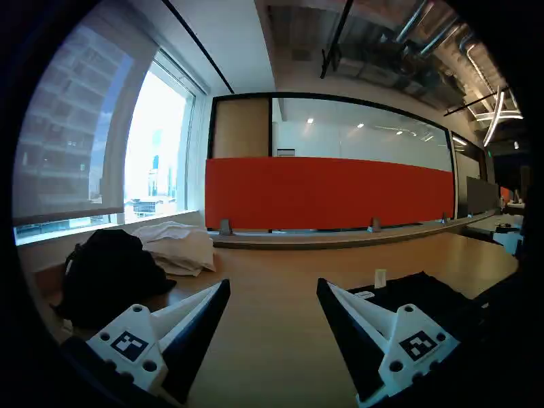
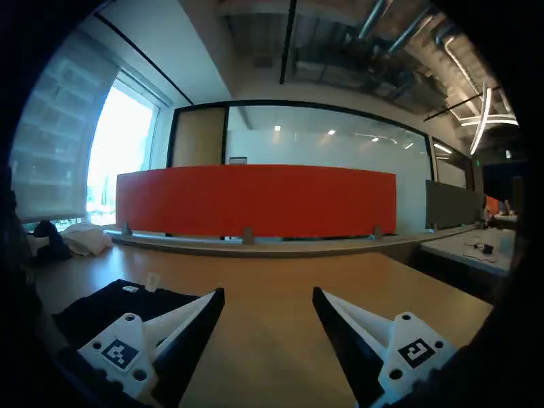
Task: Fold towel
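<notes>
A black folded cloth with white tags lies flat on the wooden table, just beyond my left gripper's right finger. The same black cloth sits behind my right gripper's left finger. My left gripper hovers low over the table, open, with nothing between its fingers. My right gripper is also open and holds nothing, over bare wood to the right of the cloth.
A black bag and a pile of white cloth rest at the table's left by the window; the white pile appears far left. An orange divider panel closes the table's far edge. Another desk stands at right.
</notes>
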Available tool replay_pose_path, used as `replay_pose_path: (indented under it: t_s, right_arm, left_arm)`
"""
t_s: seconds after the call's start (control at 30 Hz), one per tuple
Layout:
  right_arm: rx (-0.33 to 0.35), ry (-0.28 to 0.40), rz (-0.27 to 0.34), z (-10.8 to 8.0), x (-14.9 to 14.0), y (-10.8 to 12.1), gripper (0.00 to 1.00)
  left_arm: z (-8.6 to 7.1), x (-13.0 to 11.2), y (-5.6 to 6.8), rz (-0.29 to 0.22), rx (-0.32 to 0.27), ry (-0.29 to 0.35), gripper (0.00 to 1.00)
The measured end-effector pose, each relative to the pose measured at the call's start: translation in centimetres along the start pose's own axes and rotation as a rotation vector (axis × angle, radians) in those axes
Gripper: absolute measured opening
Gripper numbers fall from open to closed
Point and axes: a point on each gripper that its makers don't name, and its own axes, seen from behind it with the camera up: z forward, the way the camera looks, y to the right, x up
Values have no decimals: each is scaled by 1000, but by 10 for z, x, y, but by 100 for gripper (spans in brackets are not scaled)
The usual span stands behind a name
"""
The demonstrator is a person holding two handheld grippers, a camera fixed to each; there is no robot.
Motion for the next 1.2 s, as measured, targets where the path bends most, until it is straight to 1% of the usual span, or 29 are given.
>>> replay_pose_path:
  t_s: [0.2,0.4,0.5,0.7,0.9,1.03,1.2]
  right_arm:
    - [10,20,1,-2,28,-5,100]
    - [4,15,-17,-4,57,-6,100]
    - [0,8,-25,-5,73,-7,100]
    - [-8,15,-16,-6,113,-6,100]
    - [-12,27,-14,-7,151,-7,100]
    - [-20,27,-14,-8,168,-6,100]
    - [-9,9,-29,-8,179,-10,100]
  left_arm:
    - [-6,20,-3,-6,-3,-8,94]
    - [-12,49,2,6,-11,-18,94]
    - [-13,66,5,7,-17,-23,94]
    - [-15,109,9,4,-26,-20,94]
    - [-19,146,13,21,-38,-21,94]
    - [-21,156,16,25,-46,-38,94]
    - [-22,162,21,30,-67,-68,94]
